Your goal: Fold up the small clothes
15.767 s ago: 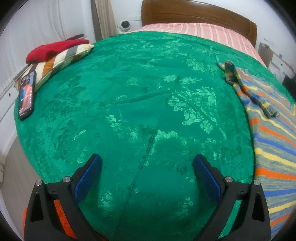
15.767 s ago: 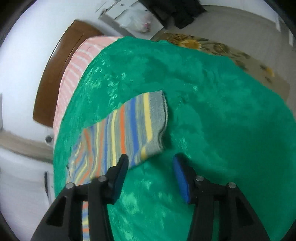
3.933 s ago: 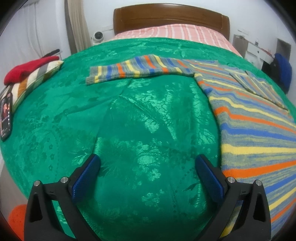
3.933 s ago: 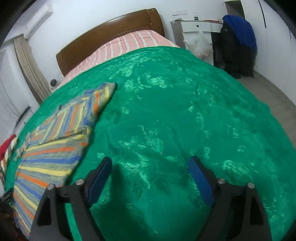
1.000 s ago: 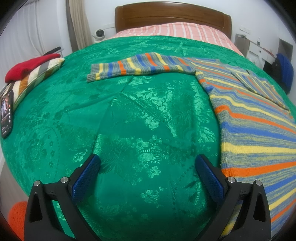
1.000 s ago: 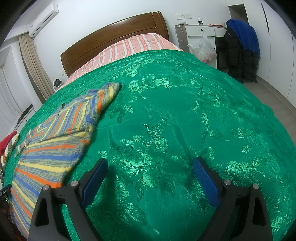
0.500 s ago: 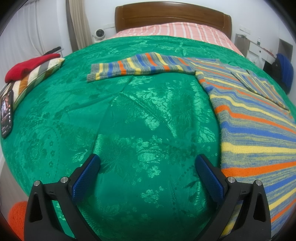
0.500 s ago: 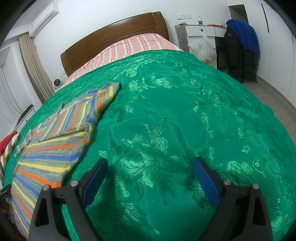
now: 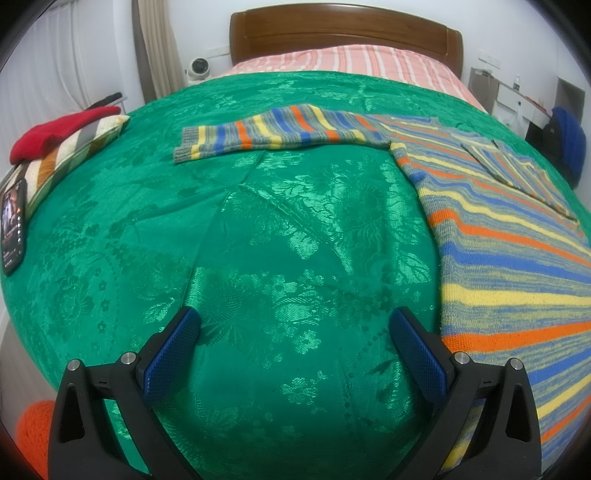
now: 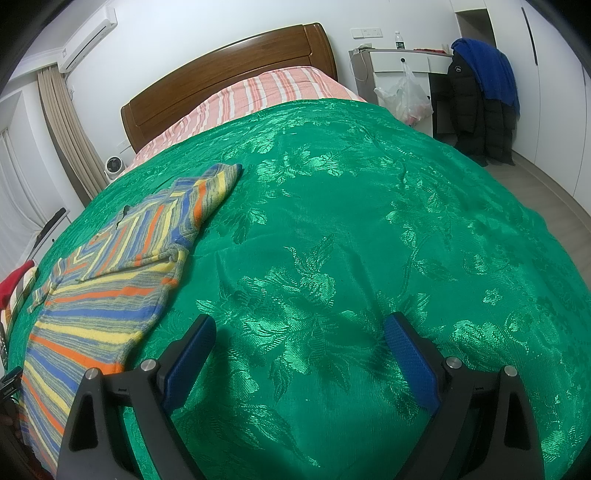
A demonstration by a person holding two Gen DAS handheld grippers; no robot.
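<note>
A small striped sweater [image 9: 509,236] in grey, blue, orange and yellow lies flat on the green bedspread [image 9: 280,236]. Its one sleeve [image 9: 273,133] stretches out to the left. The other sleeve is folded over the body [image 10: 177,218]. My left gripper [image 9: 293,328] is open and empty, low over bare bedspread, left of the sweater's hem. My right gripper [image 10: 301,339] is open and empty, over bare bedspread to the right of the sweater [image 10: 92,306].
A striped pillow [image 9: 74,147] with a red garment [image 9: 55,133] and a phone [image 9: 13,229] lie at the bed's left edge. The wooden headboard [image 9: 343,33] is at the far end. A desk [image 10: 399,62] and hanging jackets [image 10: 480,96] stand right of the bed.
Nothing has visibly changed over the last second. Since 15.8 s ago the sweater has been spread flat, one sleeve laid out and the other folded in.
</note>
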